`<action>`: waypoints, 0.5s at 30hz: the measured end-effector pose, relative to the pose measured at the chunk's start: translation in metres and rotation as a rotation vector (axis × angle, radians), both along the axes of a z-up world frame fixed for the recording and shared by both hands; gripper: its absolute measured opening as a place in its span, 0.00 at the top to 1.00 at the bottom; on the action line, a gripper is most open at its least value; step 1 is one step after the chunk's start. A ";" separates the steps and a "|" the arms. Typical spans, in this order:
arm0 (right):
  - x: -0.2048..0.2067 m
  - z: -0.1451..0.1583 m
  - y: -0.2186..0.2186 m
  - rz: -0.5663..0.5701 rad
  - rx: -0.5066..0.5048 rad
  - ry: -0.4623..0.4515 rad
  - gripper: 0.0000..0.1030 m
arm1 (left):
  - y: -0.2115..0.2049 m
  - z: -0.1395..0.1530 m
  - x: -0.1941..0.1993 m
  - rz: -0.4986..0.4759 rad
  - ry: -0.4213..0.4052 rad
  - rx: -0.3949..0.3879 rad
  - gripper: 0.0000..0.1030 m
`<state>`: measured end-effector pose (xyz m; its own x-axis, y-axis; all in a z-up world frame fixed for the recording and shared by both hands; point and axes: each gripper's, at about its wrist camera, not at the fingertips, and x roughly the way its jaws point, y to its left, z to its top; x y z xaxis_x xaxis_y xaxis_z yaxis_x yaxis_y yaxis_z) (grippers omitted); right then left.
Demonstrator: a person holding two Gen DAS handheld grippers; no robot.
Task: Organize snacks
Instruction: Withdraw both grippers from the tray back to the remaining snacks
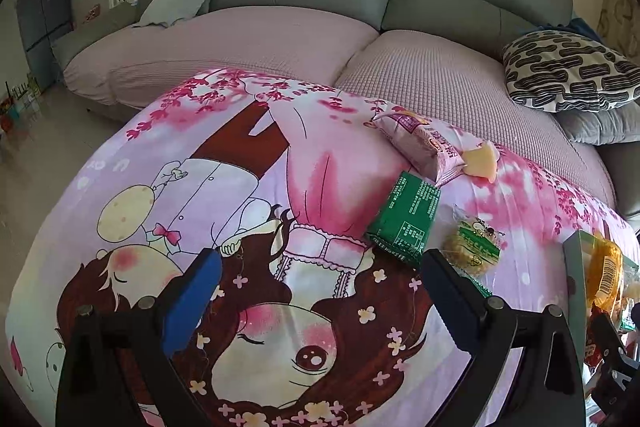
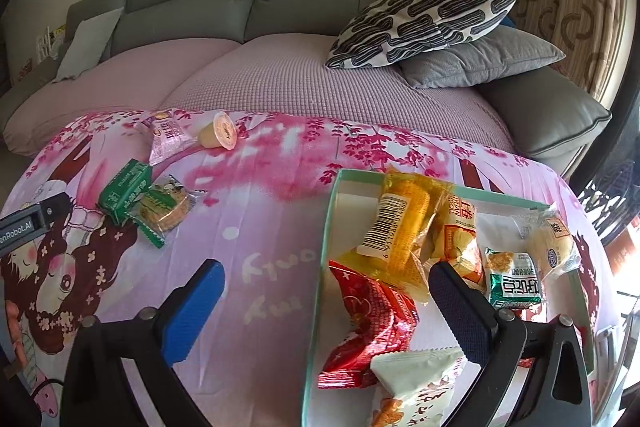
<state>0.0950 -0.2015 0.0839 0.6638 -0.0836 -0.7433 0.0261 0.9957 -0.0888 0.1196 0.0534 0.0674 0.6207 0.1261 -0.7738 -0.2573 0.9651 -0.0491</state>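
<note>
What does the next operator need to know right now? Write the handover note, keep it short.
Left gripper: jaws open, empty, over the cloth.
Right gripper: jaws open, empty, over the box's near-left edge.
Done: several packets already lie in the box.
Left: four snacks on the cloth: green packet, round cookie pack, pink packet, pudding cup.

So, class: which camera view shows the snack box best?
The right wrist view: the snack box shows its rim and the packets inside. The left wrist view catches only a corner of it at the right edge.
</note>
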 end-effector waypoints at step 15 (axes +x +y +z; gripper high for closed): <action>0.043 -0.009 0.059 0.092 0.056 0.026 0.00 | 0.011 0.012 0.040 -0.038 -0.020 -0.043 0.04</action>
